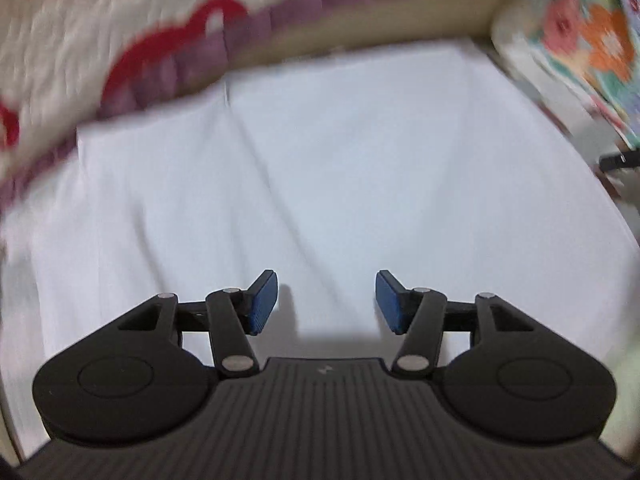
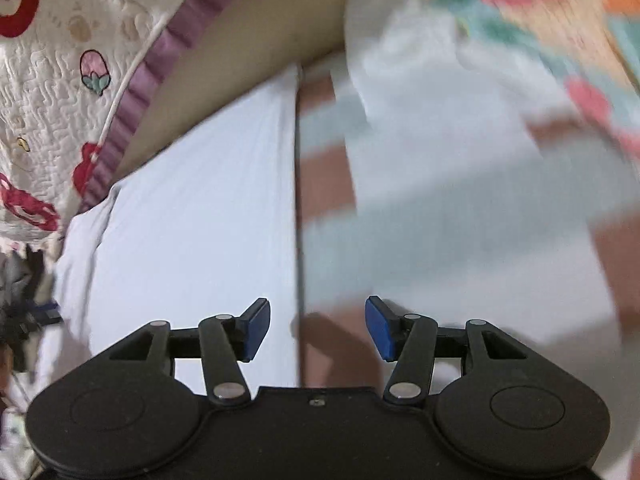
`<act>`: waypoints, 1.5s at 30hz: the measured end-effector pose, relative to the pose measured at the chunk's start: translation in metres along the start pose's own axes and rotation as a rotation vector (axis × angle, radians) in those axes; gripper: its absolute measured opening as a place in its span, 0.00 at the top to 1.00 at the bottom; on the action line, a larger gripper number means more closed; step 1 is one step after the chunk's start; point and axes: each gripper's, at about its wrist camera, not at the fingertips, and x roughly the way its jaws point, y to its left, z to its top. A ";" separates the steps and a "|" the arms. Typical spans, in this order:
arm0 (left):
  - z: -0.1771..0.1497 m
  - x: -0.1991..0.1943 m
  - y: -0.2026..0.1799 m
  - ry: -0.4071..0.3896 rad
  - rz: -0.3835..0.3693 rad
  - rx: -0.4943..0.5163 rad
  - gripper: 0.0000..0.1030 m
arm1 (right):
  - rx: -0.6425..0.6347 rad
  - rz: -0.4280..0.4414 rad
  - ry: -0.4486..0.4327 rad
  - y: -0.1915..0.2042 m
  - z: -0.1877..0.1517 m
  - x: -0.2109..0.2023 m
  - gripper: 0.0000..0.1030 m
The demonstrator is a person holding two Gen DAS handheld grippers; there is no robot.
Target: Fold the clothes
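Our left gripper (image 1: 326,300) and right gripper (image 2: 318,328): jaws wide, empty. White garment (image 1: 320,168) fills frame centre; right gripper straddles its straight edge.

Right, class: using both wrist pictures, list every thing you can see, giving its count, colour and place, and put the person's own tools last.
White garment: one, white, spread flat ahead of both grippers; its straight edge runs up the right wrist view.
Quilted blanket: one, cream with red and pink motifs and a purple frill, at the far left.
Floral cloth: one, teal with orange and pink flowers, at the far right; blurred.
Checked fabric: one, pale grey-green and brown, right of the garment; blurred.
Tan surface: one, beige, between blanket and garment.
Dark object: one, black and grey, left edge; cannot tell what.
Left hand-held gripper: one, black with blue pads, open, over the garment.
Right hand-held gripper: one, same colours, open, over the garment's edge.
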 end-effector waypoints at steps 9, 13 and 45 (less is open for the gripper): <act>-0.088 -0.012 -0.009 0.299 -0.058 0.030 0.45 | 0.293 0.102 0.332 -0.002 -0.079 -0.010 0.41; -0.091 -0.009 -0.020 0.340 -0.028 0.086 0.42 | 0.413 0.163 0.340 -0.005 -0.103 -0.014 0.38; -0.021 -0.085 -0.083 -0.259 -0.295 -0.061 0.36 | -0.341 0.871 0.359 0.280 -0.001 0.054 0.90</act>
